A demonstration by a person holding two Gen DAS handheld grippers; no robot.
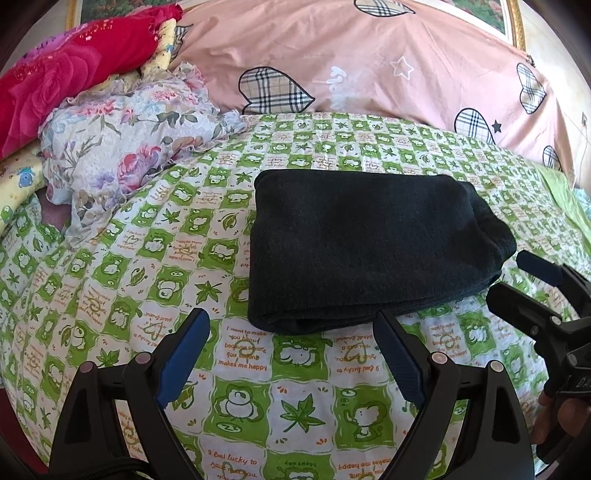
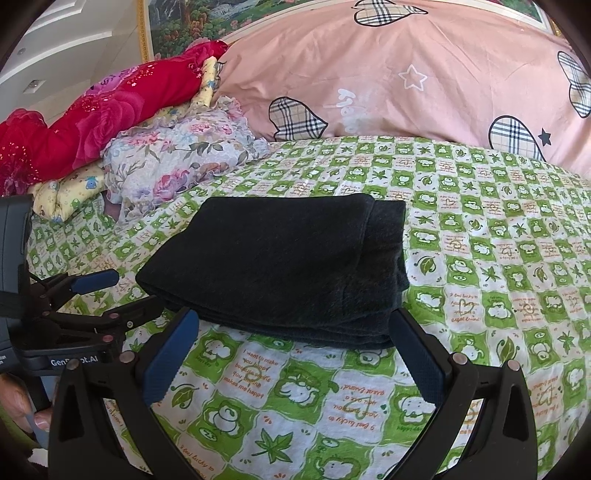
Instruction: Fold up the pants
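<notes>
The black pants (image 1: pixel 369 247) lie folded into a compact rectangle on the green and white checked bedsheet (image 1: pixel 147 266); they also show in the right wrist view (image 2: pixel 280 266). My left gripper (image 1: pixel 291 321) is open and empty, just short of the pants' near edge. My right gripper (image 2: pixel 295 321) is open and empty, its fingertips at the pants' near edge. The right gripper also shows at the right of the left wrist view (image 1: pixel 517 277), open beside the pants' right end. The left gripper shows at the left of the right wrist view (image 2: pixel 129 291), open.
A pink quilt with plaid hearts (image 1: pixel 369 66) lies across the back of the bed. A floral cloth (image 1: pixel 129 140) and a red blanket (image 1: pixel 66 77) are piled at the back left. A framed picture (image 2: pixel 221 18) hangs behind.
</notes>
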